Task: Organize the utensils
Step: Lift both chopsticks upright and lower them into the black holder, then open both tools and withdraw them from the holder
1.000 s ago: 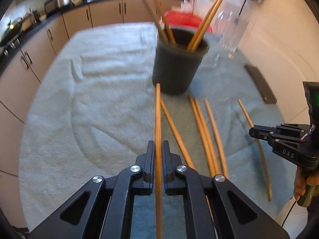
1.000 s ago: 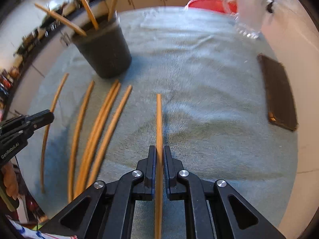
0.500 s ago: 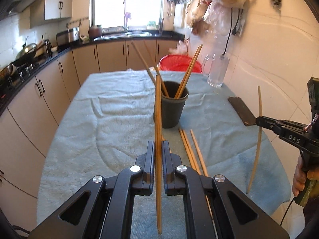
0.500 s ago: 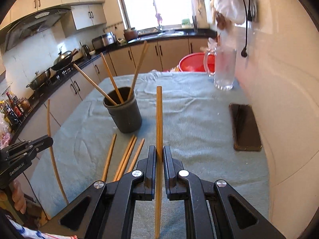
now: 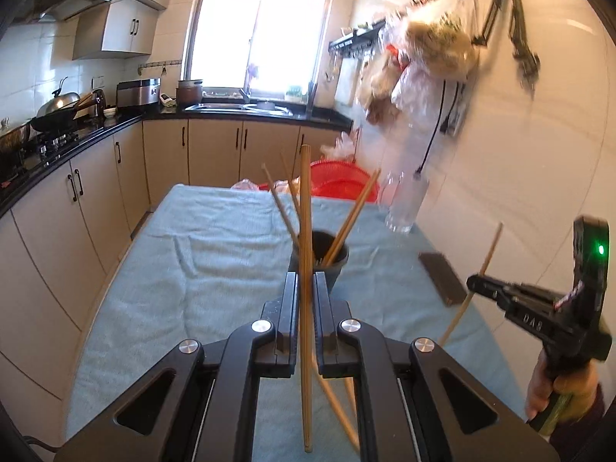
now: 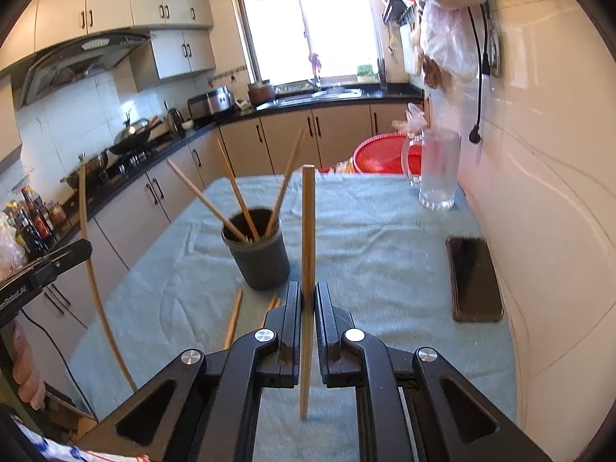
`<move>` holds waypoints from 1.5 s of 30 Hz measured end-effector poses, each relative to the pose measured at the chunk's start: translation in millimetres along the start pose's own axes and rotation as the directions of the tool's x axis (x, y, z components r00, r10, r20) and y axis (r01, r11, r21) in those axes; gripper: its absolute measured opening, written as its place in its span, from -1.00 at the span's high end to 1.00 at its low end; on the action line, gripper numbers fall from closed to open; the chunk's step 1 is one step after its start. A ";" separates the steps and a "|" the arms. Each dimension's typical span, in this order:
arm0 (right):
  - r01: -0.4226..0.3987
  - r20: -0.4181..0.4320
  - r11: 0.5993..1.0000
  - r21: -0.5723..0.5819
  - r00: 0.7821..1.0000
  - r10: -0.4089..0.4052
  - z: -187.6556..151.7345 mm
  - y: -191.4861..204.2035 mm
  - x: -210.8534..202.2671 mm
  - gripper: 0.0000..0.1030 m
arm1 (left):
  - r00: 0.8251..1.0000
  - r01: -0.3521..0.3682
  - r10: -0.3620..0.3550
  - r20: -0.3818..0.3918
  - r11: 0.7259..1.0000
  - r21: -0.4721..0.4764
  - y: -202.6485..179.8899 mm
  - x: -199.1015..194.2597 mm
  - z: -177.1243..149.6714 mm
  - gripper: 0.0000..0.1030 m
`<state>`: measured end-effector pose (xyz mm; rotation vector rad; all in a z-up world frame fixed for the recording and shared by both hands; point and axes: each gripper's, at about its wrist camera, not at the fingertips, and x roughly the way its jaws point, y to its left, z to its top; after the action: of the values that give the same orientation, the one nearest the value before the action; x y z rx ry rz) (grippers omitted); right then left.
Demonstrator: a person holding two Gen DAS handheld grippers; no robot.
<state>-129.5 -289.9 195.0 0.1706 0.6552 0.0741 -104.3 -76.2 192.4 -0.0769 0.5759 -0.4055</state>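
Note:
My left gripper [image 5: 305, 288] is shut on a wooden chopstick [image 5: 305, 208] that stands upright, raised above the table. My right gripper [image 6: 307, 300] is shut on another wooden chopstick [image 6: 308, 223], also upright. A dark round holder [image 6: 257, 256] with three chopsticks in it stands on the teal cloth ahead of both grippers; it also shows in the left wrist view [image 5: 333, 260]. Loose chopsticks [image 6: 233, 319] lie on the cloth in front of the holder, partly hidden by my fingers. The right gripper shows at the right of the left wrist view [image 5: 475, 283], the left gripper at the left of the right wrist view [image 6: 82, 248].
A black phone [image 6: 474, 279] lies near the wall on the right. A glass mug [image 6: 437, 169] and a red basket [image 6: 379, 154] stand at the table's far end. Kitchen cabinets [image 5: 92, 200] run along the left. The white wall [image 6: 539, 211] borders the table's right edge.
Both grippers have lifted their chopsticks off the cloth and tilted up from looking down at the table to looking level across the kitchen. The chopsticks now stand upright.

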 end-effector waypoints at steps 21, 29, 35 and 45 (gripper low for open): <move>-0.139 0.198 0.990 0.017 0.971 0.133 120.8 24.8 20.9 0.86 | 0.975 -0.035 0.052 0.215 0.996 -0.084 -19.4 91.9 119.0 0.88; -0.156 0.172 0.986 0.060 0.975 0.144 120.8 18.3 75.5 0.86 | 0.982 -0.066 0.079 0.173 0.994 -0.082 -13.0 152.6 119.8 0.88; -0.149 0.088 0.986 0.073 0.986 0.142 106.0 10.1 108.8 0.85 | 0.991 -0.083 0.089 0.101 0.994 -0.069 -8.3 179.3 98.3 0.88; -0.127 0.018 0.985 0.118 0.992 0.126 91.9 1.5 138.7 0.84 | 0.991 -0.103 0.107 0.081 0.994 -0.043 -11.9 165.8 87.0 0.86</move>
<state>36.3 -283.8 183.7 0.3274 0.6382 0.1568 65.2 -156.0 182.3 -0.0993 0.5036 -0.2876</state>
